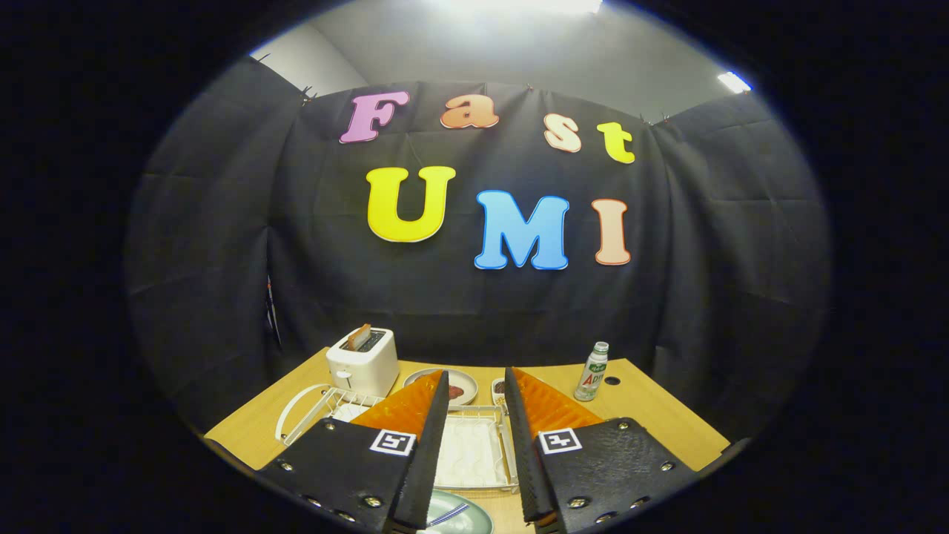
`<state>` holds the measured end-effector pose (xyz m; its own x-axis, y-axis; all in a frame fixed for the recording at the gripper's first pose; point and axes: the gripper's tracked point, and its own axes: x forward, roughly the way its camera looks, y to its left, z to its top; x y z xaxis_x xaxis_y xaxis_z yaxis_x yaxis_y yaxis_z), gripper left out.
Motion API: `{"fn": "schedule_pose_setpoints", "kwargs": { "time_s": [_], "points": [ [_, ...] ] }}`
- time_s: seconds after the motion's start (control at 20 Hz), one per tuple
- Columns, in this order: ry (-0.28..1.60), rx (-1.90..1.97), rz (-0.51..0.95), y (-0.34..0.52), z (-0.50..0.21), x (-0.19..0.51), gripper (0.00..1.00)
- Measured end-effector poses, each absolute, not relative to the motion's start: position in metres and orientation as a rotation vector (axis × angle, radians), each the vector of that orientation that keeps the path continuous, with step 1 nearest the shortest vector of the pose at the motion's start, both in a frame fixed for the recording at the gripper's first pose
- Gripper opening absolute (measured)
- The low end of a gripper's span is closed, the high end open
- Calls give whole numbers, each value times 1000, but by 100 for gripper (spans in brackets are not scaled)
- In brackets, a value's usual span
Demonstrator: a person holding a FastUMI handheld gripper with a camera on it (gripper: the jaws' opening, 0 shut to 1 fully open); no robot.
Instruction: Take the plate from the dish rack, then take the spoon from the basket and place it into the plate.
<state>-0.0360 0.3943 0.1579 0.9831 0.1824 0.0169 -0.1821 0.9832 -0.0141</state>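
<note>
Nearest the camera, at the bottom centre of the frame, a pale green plate lies flat on the wooden table with a spoon resting across it — so, as far as this view shows, both halves of the task look done. Just above it stand the gripper's two fingers, spread well apart with nothing between them; they hold nothing. Through the gap between them shows a white wire basket with a white lining, apparently empty of cutlery.

At lower left, a white dish rack with a curved handle sits beside a white toaster, bread poking from its slot. Beyond the fingertips is another plate with something dark red on it, and a small bottle stands to the right of centre.

Hard to judge: the green plate is cut off by the lower edge, the left finger hides much of the rack — its slots cannot be checked.
</note>
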Motion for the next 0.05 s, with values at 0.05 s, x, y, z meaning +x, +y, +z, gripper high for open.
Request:
{"fn": "schedule_pose_setpoints", "kwargs": {
  "time_s": [0.05],
  "points": [
    [-30, -12, 175, 391, 163, -33, 48]
  ]
}}
